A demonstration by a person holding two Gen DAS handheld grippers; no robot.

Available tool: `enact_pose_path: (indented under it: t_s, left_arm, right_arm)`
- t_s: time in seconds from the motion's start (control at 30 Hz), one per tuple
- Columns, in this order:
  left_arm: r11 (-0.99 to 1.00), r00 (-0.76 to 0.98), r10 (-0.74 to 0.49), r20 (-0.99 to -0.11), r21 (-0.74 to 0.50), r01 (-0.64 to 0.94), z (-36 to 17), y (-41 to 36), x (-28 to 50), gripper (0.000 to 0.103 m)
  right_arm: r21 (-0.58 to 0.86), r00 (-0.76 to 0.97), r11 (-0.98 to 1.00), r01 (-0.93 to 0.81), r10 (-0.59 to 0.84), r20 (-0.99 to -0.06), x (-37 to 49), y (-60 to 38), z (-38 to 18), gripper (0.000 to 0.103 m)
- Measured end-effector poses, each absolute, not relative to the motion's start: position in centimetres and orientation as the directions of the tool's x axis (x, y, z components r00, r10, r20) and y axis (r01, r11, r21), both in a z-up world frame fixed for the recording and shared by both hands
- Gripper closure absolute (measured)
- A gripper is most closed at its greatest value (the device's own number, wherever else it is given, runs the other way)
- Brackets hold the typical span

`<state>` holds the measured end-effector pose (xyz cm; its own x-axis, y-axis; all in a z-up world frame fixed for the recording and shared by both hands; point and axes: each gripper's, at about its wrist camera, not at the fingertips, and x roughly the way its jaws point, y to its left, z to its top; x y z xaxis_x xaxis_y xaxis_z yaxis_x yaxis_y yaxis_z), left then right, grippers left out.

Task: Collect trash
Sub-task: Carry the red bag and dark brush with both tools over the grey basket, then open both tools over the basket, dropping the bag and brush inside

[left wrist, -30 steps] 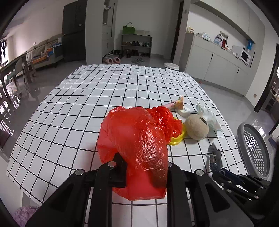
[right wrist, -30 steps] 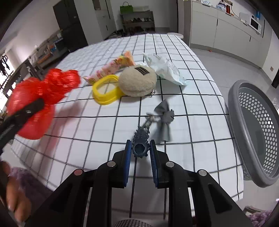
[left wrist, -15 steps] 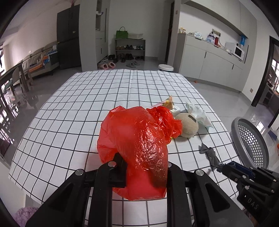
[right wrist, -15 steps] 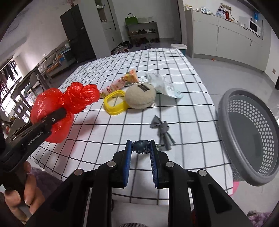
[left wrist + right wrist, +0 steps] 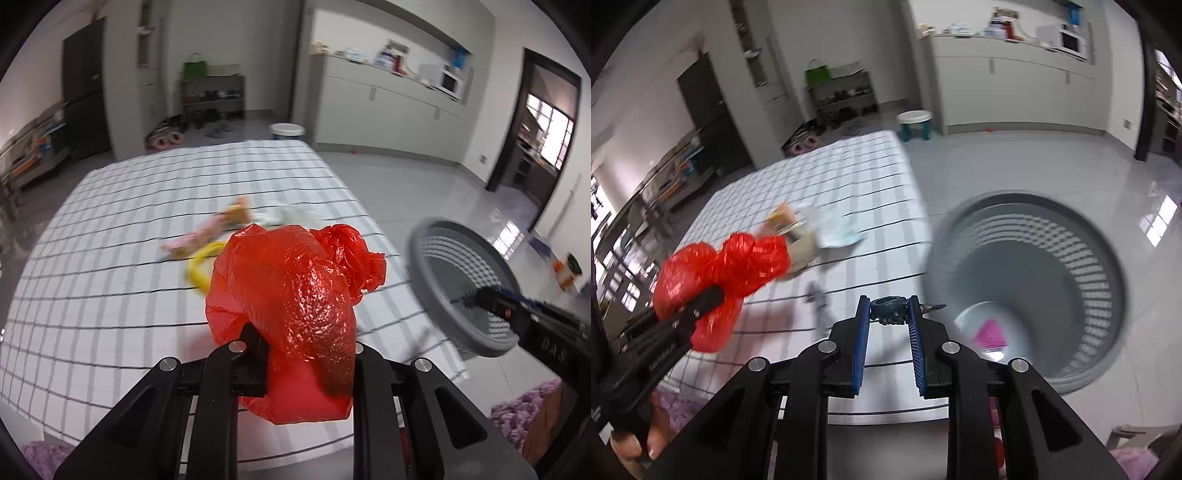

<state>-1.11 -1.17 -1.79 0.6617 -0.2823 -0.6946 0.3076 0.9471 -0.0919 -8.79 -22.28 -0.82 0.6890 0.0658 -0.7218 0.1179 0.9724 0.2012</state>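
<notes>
My left gripper (image 5: 301,339) is shut on a crumpled red plastic bag (image 5: 295,295) and holds it above the table's near right corner; the bag also shows in the right wrist view (image 5: 720,269). My right gripper (image 5: 888,314) is shut on a small dark blue ring-shaped piece (image 5: 888,310) and holds it in the air at the left rim of the grey perforated basket (image 5: 1034,288). The right gripper (image 5: 491,301) shows over the basket (image 5: 461,280) in the left wrist view. A pink scrap (image 5: 990,332) lies in the basket.
On the checked tablecloth (image 5: 129,240) lie a yellow ring (image 5: 203,266), a pink and orange wrapper (image 5: 214,229), a beige round plush (image 5: 805,240), a white plastic wrapper (image 5: 838,232) and a small grey scrap (image 5: 818,295). The basket stands on the floor right of the table.
Both grippers have swung right toward the basket. The right gripper has lifted the dark piece off the table to the basket's rim. The red bag is higher and further right.
</notes>
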Motion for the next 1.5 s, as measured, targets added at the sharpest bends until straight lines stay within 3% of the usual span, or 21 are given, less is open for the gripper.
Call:
enact_pose_path:
  t_s: [0.43, 0.73, 0.97, 1.5]
  left_arm:
    - [0.821, 0.534, -0.453, -0.713, -0.101, 0.562, -1.1, -15.0, 0.5, 0.085]
    - [0.780, 0.455, -0.443, -0.772, -0.082, 0.621, -3.7, -19.7, 2.3, 0.084]
    - [0.772, 0.434, -0.442, -0.785, -0.087, 0.629, -4.3, -21.2, 2.8, 0.080]
    - [0.763, 0.451, -0.464, -0.762, -0.084, 0.641, -2.8, -21.9, 2.3, 0.043]
  right_arm:
    - [0.212, 0.665, 0.937, 0.277, -0.027, -0.746, -9.3, -32.5, -1.5, 0.083]
    - [0.326, 0.642, 0.871, 0.367, 0.016, -0.767, -9.3, -36.4, -3.2, 0.083]
    - [0.311, 0.629, 0.868, 0.387, -0.002, -0.778, -9.6, -36.7, -3.3, 0.082]
    - [0.325, 0.675, 0.850, 0.414, -0.047, -0.736, -11.2, -37.5, -1.9, 0.069]
